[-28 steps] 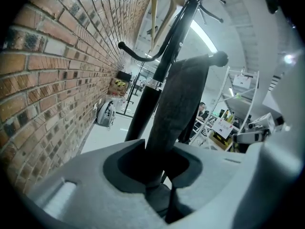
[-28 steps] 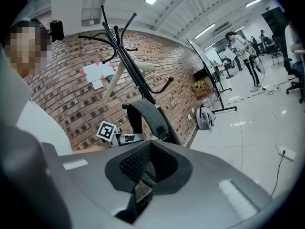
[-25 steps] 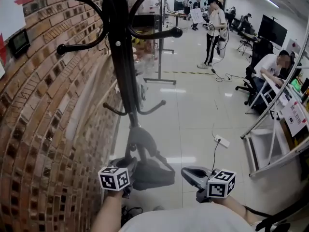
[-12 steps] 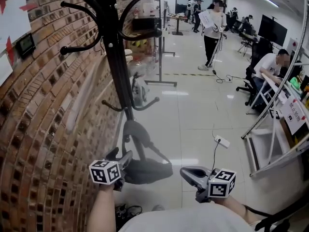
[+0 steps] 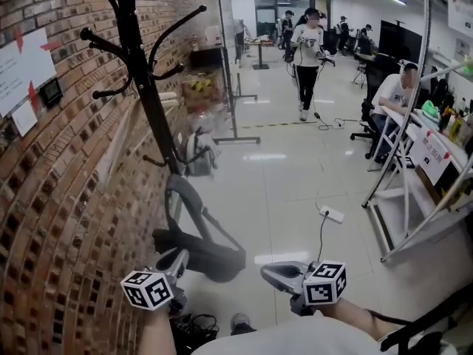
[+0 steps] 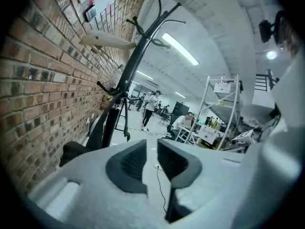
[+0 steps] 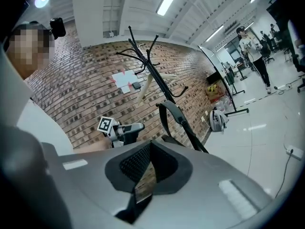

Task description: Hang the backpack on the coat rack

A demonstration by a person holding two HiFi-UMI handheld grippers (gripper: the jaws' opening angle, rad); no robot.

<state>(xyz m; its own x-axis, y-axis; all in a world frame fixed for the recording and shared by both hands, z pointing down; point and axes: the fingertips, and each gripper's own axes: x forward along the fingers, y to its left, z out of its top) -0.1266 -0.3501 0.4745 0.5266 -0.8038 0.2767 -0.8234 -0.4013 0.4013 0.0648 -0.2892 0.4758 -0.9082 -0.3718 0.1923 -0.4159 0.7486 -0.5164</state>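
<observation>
With the backpack point(image 5: 211, 254) seemingly hanging by its strap point(image 5: 194, 202) from a low hook point(image 5: 157, 163) of the coat rack point(image 5: 148, 102), we hold both grippers clear, the left gripper point(image 5: 177, 260) closing on nothing, the right gripper point(image 5: 272, 274) with jaws pressed together, empty.

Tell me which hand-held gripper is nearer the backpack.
The left hand-held gripper, beside the brick wall, jaws closing on nothing; the right hand-held gripper sits farther from the backpack.

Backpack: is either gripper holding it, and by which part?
Neither. The backpack hangs by its strap on the coat rack; the left gripper is closing its jaws on nothing, the right gripper is shut and empty.
</observation>
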